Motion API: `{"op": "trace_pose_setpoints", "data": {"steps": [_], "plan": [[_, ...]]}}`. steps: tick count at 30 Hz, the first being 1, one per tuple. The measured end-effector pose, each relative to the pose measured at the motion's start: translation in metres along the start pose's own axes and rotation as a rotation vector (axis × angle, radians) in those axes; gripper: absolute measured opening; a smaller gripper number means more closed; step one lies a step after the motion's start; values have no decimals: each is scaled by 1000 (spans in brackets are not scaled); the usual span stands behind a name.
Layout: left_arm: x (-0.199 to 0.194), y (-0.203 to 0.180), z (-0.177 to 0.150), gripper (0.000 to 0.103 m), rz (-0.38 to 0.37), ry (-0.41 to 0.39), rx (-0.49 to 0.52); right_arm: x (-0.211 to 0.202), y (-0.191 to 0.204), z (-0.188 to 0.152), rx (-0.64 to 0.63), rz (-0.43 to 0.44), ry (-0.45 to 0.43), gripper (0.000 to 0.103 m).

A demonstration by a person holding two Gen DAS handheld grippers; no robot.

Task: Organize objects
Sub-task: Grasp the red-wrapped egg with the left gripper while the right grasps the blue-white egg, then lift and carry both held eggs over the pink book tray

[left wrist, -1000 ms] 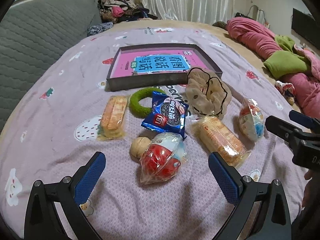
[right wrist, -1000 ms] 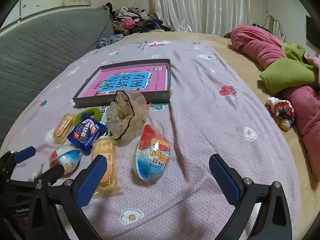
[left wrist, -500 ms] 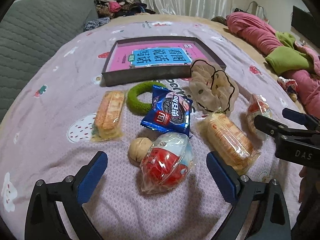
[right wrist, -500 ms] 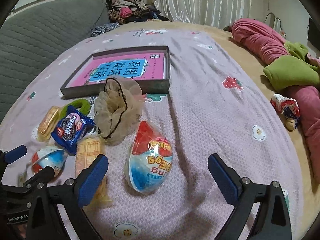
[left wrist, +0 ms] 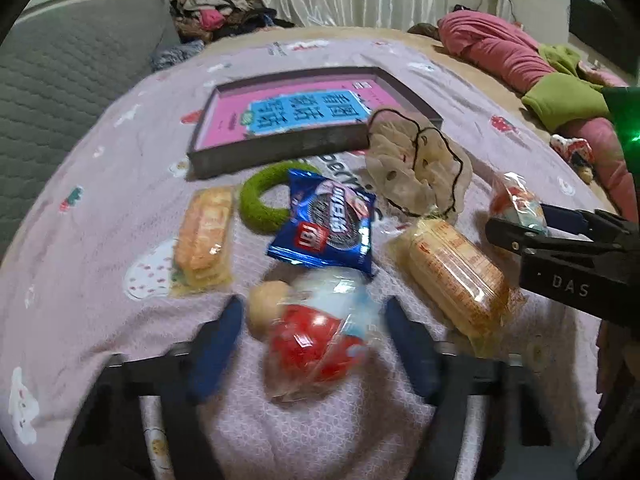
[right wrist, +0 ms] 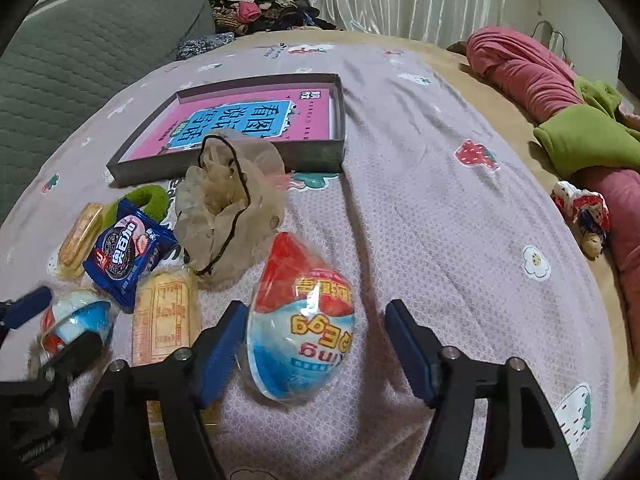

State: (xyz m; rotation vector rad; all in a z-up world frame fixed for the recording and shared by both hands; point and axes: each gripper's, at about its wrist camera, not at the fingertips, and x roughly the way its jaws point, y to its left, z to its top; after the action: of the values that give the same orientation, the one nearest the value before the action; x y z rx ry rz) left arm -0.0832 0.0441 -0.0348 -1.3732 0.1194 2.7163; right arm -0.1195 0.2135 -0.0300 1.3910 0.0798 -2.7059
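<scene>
On the purple bedspread lie two wrapped toy eggs, an Oreo packet [left wrist: 326, 228], two cracker packs [left wrist: 206, 236] [left wrist: 454, 276], a green ring [left wrist: 260, 200], a beige scrunchie [left wrist: 416, 168] and a small tan ball [left wrist: 268, 306]. My left gripper [left wrist: 310, 344] is open, its pads on either side of a red-and-white egg [left wrist: 320, 344], apart from it. My right gripper [right wrist: 314, 348] is open around the larger red-and-blue egg [right wrist: 304, 328]; its left pad is close to the wrapper. A shallow grey box [right wrist: 340, 120] with a pink book inside sits behind.
A grey quilted headboard [left wrist: 60, 92] is at the left. Pink and green bedding [right wrist: 560, 112] and a small doll [right wrist: 580, 212] lie along the bed's right side. Clothes are heaped at the back [right wrist: 256, 4]. The right gripper also shows in the left wrist view [left wrist: 560, 240].
Both grippers have moved forward and down over the eggs. Their jaws have narrowed, and each egg now sits between the pads.
</scene>
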Motion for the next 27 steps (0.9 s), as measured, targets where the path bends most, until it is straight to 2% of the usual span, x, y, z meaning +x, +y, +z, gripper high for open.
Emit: {"op": "trace_pose_setpoints", "data": {"steps": [4,7,17,27], "plan": [[5,0,-2,63,-7,16,2,4,4,-2,-19,-12,9,64],[3,-1,-2,62,-11,8,3,4,5,-2,-30,-8,7,52],[-6,6,0,58,-58,-10,-14,-3,-2,-1,-25,26,-13,51],[-16,9,5,58,-55,-36,-29,-19,1,0,-21,94,-52,51]]}}
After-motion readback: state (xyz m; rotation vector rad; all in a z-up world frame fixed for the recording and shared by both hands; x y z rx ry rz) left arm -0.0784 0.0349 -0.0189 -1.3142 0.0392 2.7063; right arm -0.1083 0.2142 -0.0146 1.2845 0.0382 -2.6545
